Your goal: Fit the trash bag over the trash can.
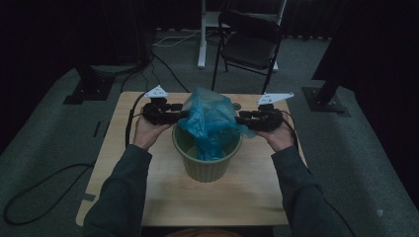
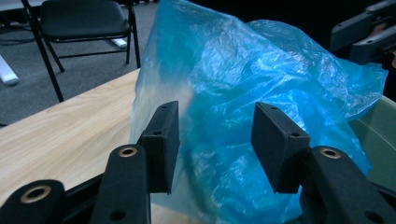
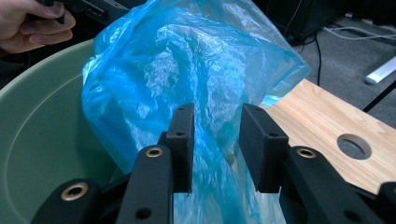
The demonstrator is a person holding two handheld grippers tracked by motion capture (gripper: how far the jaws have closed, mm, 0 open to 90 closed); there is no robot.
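Blue plastic bag [image 1: 210, 121] standing crumpled and puffed up out of a green bucket [image 1: 207, 165], lower part tucked inside, top billowing well above the rim. Bucket set near the middle of a light wooden table [image 1: 148, 192].

Left gripper [image 1: 182, 114] held level at the bag's left side, jaws spread wide. In the left gripper view, bag [image 2: 261, 88] showing between and beyond the two black pads [image 2: 163, 140], with clear gaps on both sides; released, not pinching the plastic.

Right gripper [image 1: 242, 119] level at the bag's right side, facing the left one across the bucket. In the right gripper view, jaws about half open, a fold of the bag [image 3: 196, 79] hanging between the pads [image 3: 182, 140]; no pressing visible, though whether the plastic brushes a pad is hard to tell in the dim light. Loose, then, rather than clenched. Green bucket wall [image 3: 37, 140] curving at the left of that view, a hand [image 3: 32, 23] on the other gripper at the top left corner, and a round hole [image 3: 354, 146] in the tabletop at the right.

Further out: a black folding chair [image 1: 249, 42] behind the table, cables [image 1: 44, 190] trailing over grey carpet.
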